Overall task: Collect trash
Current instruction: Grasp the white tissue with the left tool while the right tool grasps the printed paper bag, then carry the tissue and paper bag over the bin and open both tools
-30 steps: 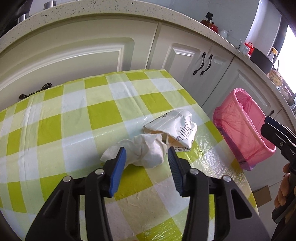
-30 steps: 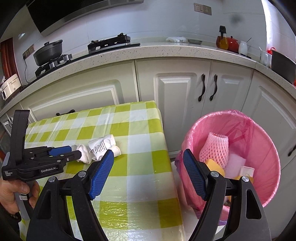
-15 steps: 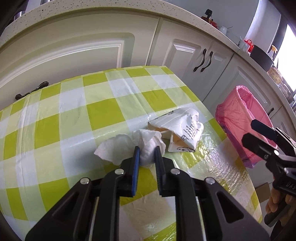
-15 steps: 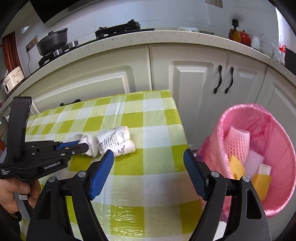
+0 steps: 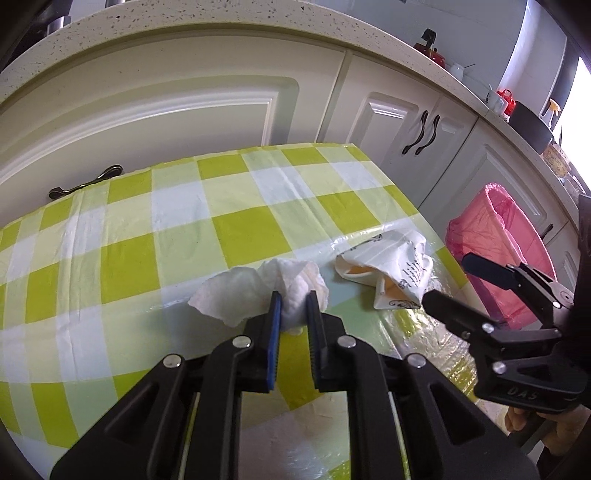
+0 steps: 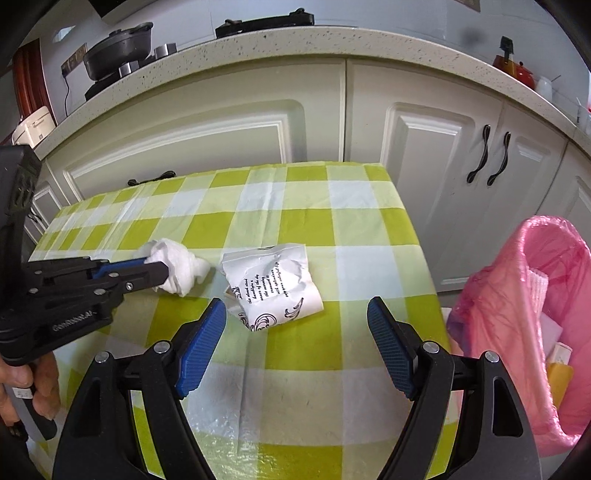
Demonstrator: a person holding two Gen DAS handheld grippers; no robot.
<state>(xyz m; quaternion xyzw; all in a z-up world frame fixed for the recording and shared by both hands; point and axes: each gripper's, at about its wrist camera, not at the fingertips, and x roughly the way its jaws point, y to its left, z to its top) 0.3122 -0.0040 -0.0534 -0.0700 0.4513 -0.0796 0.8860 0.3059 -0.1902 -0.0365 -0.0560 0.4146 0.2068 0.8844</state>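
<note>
Trash — one tissue (image 5: 258,288), one wrapper (image 5: 388,266)

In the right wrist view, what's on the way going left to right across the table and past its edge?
Left gripper → crumpled white tissue pinched in it → printed paper wrapper → bare checked tablecloth → pink-lined trash bin.

We see cream cabinet doors (image 6: 229,122) under a speckled countertop (image 6: 295,40), a stove (image 6: 266,22) above, daylight entering at right.
</note>
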